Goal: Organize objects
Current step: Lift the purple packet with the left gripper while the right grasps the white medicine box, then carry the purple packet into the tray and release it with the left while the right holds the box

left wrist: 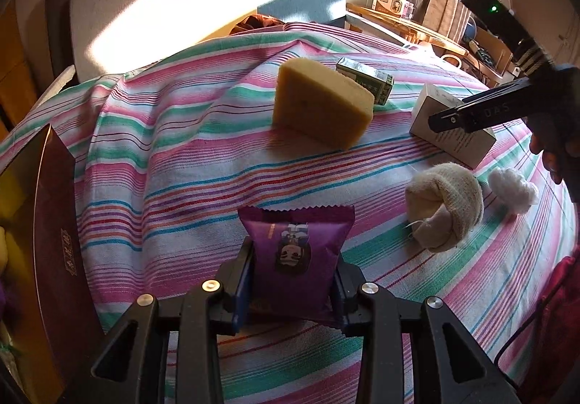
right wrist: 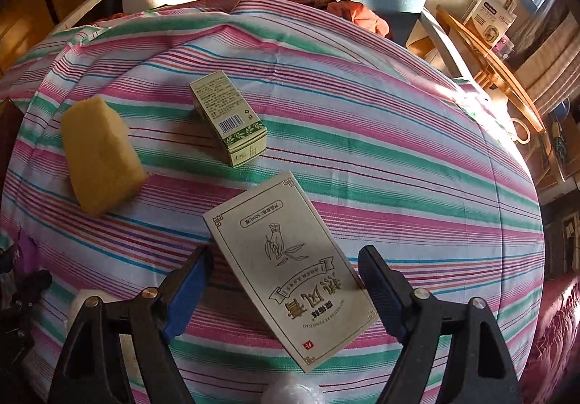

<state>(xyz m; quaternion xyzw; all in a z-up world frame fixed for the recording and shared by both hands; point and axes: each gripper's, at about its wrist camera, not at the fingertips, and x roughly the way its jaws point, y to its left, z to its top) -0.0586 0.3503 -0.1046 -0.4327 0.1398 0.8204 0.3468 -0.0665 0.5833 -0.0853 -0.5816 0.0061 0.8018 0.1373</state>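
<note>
My left gripper (left wrist: 293, 259) is shut on a purple snack packet (left wrist: 295, 237), held upright just above the striped bed sheet (left wrist: 174, 165). My right gripper (right wrist: 284, 255) is open and points down over a flat white box with a hand-and-leaf drawing (right wrist: 290, 270). That box lies slanted on the sheet between the two fingers, which do not press on it. In the left wrist view the right gripper (left wrist: 446, 121) hovers over the same white box (left wrist: 460, 146) at the right.
A yellow sponge block (left wrist: 322, 103) (right wrist: 99, 157) and a small green-and-white carton (left wrist: 366, 78) (right wrist: 232, 121) lie further back. A rolled beige sock (left wrist: 446, 212) and a white fluffy ball (left wrist: 513, 190) lie at the right. A dark red open box (left wrist: 54, 223) stands at the left edge.
</note>
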